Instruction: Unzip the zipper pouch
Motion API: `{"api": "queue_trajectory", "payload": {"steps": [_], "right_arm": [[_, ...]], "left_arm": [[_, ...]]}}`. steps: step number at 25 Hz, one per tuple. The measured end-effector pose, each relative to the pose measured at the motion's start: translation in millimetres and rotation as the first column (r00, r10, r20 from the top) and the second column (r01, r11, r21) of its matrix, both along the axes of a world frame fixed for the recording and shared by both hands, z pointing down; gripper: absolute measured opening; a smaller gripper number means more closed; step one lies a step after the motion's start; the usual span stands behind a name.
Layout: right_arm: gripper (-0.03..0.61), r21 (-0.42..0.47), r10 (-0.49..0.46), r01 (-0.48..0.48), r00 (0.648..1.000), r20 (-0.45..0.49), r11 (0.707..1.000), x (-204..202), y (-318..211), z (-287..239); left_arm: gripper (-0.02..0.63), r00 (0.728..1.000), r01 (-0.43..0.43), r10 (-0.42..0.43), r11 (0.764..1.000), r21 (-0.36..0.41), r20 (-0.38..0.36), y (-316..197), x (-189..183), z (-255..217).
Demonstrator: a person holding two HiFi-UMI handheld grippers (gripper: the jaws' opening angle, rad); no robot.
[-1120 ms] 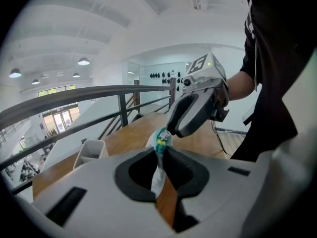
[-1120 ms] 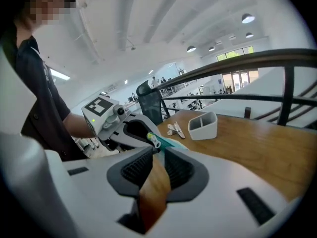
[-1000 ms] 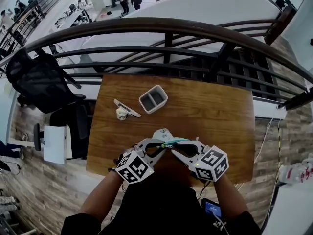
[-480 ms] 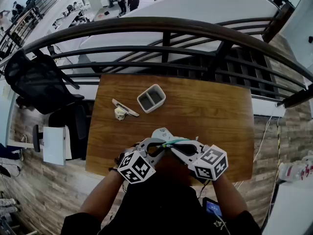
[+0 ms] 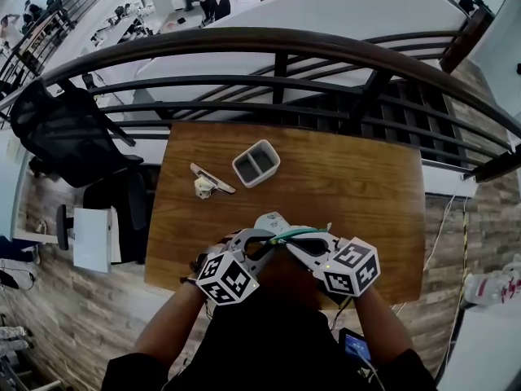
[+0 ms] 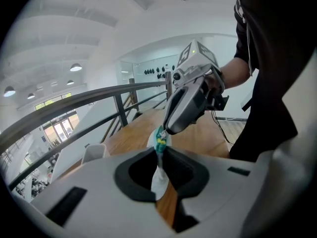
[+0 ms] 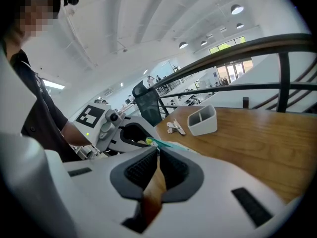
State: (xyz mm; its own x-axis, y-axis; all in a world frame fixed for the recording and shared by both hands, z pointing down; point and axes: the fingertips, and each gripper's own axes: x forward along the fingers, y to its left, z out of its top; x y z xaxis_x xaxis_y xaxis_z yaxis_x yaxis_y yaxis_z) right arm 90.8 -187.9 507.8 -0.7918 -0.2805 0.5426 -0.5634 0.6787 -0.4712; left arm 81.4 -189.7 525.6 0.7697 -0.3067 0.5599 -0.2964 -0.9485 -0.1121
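Claws first: both are clamped down right now, tips nearly meeting. Big to small from there.

The brown wooden desk [image 5: 358, 177] backs onto a dark metal railing [image 5: 277, 43], and all the action is in the air over the middle of the desk's near edge. That's where the white fabric zipper pouch [image 5: 271, 221] is, strung between the two claws. The left claw [image 6: 161, 152] is closed on the pouch's white fabric right at the zipper end.

A grey two-compartment plastic holder [image 5: 256, 163] stands left of centre toward the far edge, well apart from all this. A small white-and-metal bit [image 5: 203, 184] lies just beside it on the left-edge side, no idea what it is.

The smallest thing that matters is the teal zipper strip [image 7: 166, 144] along the pouch top. The right claw [image 7: 158, 151] has just been closing its jaws, and they now pinch that strip at their tips. Whether it's got the actual pull tab is too small to make out.

So I'd call this the grab-and-brace step, with the unzipping itself not started as far as I can judge. Next move: the left claw stays firm as the anchor while the right claw draws away along the zipper line, straight and steady so the pinch doesn't slip.
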Motion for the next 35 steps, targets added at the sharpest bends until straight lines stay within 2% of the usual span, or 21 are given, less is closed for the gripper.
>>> {"api": "queue_trajectory", "payload": {"steps": [6,12,28,35], "right_arm": [[0.008,-0.018,0.016,-0.017,1.000,-0.022,1.000,11,-6,7],[0.006,0.002,0.036,-0.036,0.997,-0.068,0.999,17,-11,13],[0.004,0.026,0.073,-0.070,0.990,-0.119,0.997,33,-19,16],[0.006,0.021,0.124,-0.122,0.980,-0.157,0.992,49,-25,28]], "left_arm": [[0.036,1.000,0.013,-0.013,1.000,-0.002,-0.003,0,-7,1],[0.035,1.000,0.020,-0.020,1.000,-0.007,-0.007,-2,-9,3],[0.025,0.997,0.068,-0.069,0.998,-0.010,-0.039,-11,-15,-3],[0.023,0.994,0.091,-0.092,0.996,-0.019,-0.056,-11,-21,-2]]}}
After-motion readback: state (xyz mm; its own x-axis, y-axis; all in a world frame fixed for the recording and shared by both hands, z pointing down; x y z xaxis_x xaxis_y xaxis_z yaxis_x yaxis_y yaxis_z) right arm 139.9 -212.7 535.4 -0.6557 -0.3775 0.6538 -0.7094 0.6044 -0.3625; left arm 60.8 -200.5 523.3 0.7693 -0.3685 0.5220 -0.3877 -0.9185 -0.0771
